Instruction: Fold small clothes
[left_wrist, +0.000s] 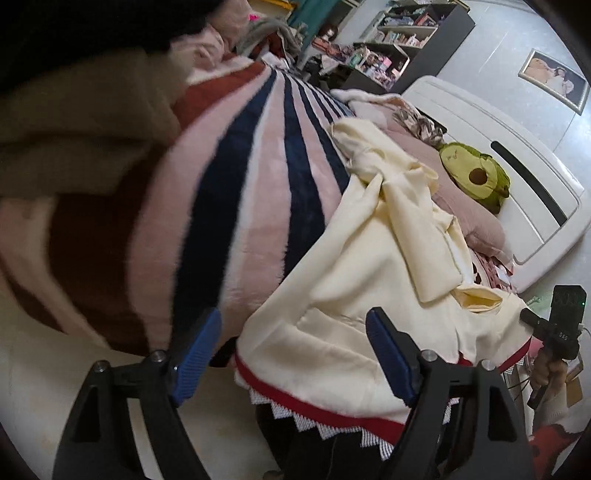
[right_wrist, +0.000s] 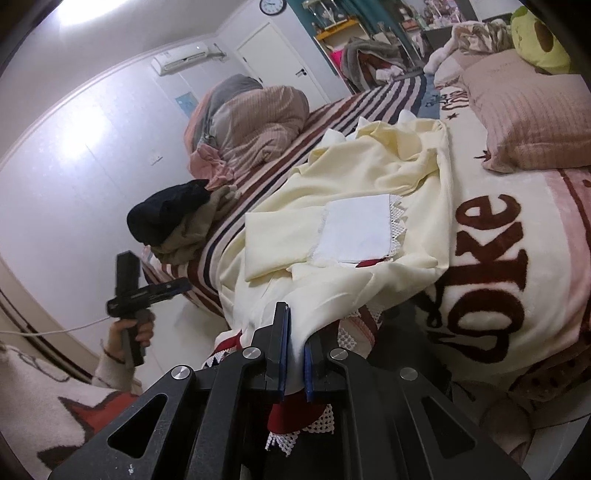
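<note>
Home bedroom: bed (right_wrist: 369, 122), pillows (right_wrist: 535, 110), avocado plush (left_wrist: 476, 173), cluttered shelves (left_wrist: 402, 33).

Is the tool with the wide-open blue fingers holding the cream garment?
No: the left gripper hangs open above the cream garment, its blue fingers pressing on nothing.

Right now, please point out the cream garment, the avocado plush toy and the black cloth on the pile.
cream garment (right_wrist: 354, 177): right wrist view, on its smooth upper panel.
avocado plush toy (left_wrist: 476, 175): left wrist view, beside its brown pit.
black cloth (right_wrist: 166, 212): right wrist view, on its middle.
</note>
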